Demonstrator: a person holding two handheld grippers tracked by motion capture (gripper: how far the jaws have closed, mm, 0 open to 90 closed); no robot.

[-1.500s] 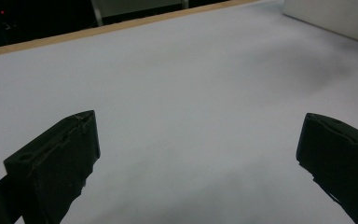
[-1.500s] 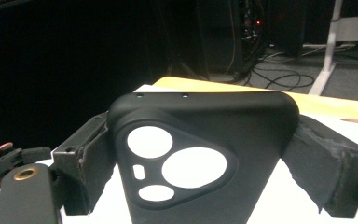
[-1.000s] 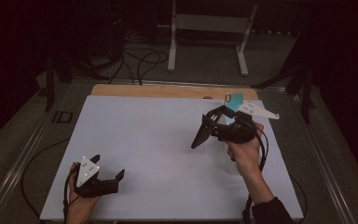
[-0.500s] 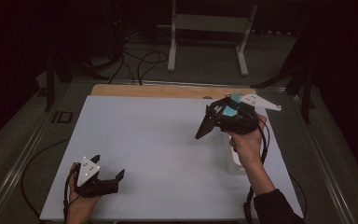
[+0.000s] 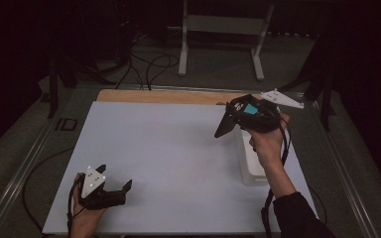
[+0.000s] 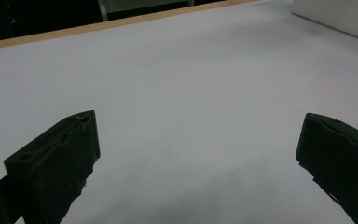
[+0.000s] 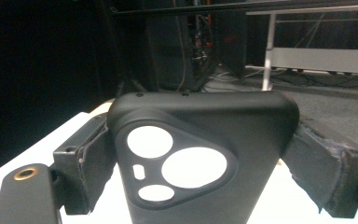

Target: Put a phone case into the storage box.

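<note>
While we hold the right gripper [image 5: 228,124] raised over the far right part of the white table [image 5: 168,148], its jaws are clamped on the two sides of a black phone case [image 7: 200,158], which hangs in the air with its camera cut-outs facing the gripper's own camera. Just beneath and to the near side sits a white tray [image 5: 250,163], near the table's right edge; we judge that to be where the case belongs or came from, though we cannot tell which. Our left gripper [image 5: 116,191] rests at the near left corner with its jaws spread wide and nothing between them. What could go wrong: the case is smooth and gripped only by its edges, so a tilt or a slackened squeeze could let it slip and drop beside the tray, or knock its rim. We count one phone case, one tray and two grippers.
</note>
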